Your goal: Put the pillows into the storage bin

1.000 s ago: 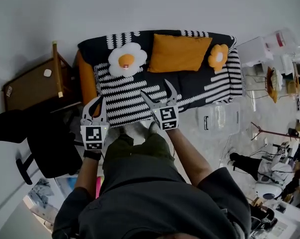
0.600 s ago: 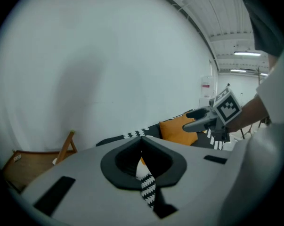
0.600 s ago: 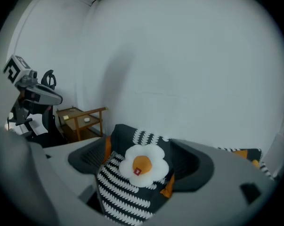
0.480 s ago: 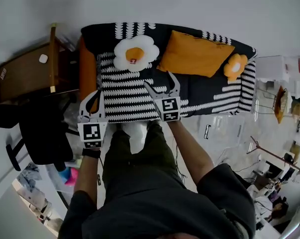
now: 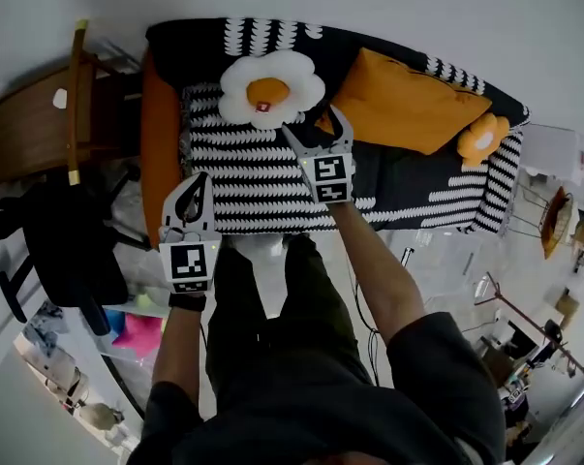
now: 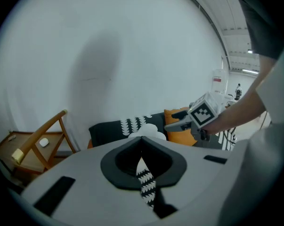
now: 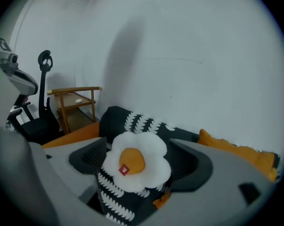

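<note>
A: Your jaws?

B: On my right gripper (image 5: 311, 122) they stood apart, just narrowing, the flower pillow (image 5: 269, 87) framed between them, untouched. My left gripper's (image 5: 199, 181) were together, empty. That pillow lay on the striped sofa (image 5: 253, 177) beside the orange pillow (image 5: 408, 105).

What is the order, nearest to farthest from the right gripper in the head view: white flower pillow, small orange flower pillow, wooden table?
1. The white flower pillow, just beside the right gripper.
2. The small orange flower pillow, at the sofa's right end.
3. The wooden table, far left.
</note>
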A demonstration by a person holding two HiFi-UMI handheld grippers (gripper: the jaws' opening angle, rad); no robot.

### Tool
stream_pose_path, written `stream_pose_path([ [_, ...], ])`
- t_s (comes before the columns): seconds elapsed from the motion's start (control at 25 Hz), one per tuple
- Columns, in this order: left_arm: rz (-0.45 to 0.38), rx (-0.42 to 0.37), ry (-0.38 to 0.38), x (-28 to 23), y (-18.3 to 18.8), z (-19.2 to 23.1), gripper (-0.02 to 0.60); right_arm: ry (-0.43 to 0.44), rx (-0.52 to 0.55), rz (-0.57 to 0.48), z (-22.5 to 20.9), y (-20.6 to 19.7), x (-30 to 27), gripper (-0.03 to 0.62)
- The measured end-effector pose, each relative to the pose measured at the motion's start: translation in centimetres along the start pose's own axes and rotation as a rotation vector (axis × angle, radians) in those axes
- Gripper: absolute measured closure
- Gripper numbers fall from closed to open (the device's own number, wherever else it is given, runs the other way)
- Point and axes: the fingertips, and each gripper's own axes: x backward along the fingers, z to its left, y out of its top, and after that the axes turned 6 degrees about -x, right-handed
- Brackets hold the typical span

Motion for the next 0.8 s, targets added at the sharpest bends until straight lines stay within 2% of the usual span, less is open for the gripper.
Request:
stream_pose_path([
  [0.44, 0.058, 0.031, -0.041, -4.0, -5.0, -2.1, 0.578, -0.014, 0.066, 0.070, -3.6, -3.6, -11.1, 0.178],
  [0.8, 0.138, 0.066, -0.047, -2.5, -10.4, -2.8, 0.578, -0.058, 0.202, 0.169, -6.1, -5.6, -18.0, 0.178],
])
